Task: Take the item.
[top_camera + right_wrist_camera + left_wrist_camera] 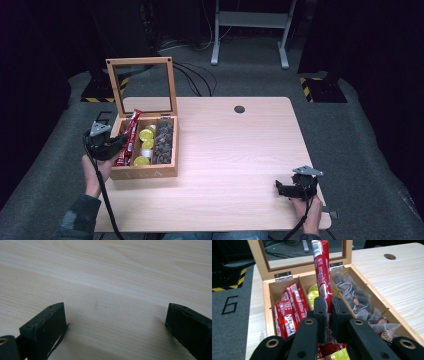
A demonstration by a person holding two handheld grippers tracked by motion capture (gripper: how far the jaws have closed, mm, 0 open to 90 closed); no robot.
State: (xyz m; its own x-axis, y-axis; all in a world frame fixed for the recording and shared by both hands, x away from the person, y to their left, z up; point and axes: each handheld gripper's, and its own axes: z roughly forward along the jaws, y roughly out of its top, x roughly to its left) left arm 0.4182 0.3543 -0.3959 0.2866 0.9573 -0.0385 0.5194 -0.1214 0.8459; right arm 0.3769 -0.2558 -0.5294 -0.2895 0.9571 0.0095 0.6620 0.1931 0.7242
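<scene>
My left gripper (327, 315) clenched on red stick packet (322, 277), its long axis running straight ahead beyond my jaws, above wooden box (268, 312); right gripper (115, 325) released, jaws wide over bare table (112, 270), far from the box

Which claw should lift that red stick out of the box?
Left. The left claw is already shut on the red stick above the box; the right claw sits open, far across the table.
</scene>
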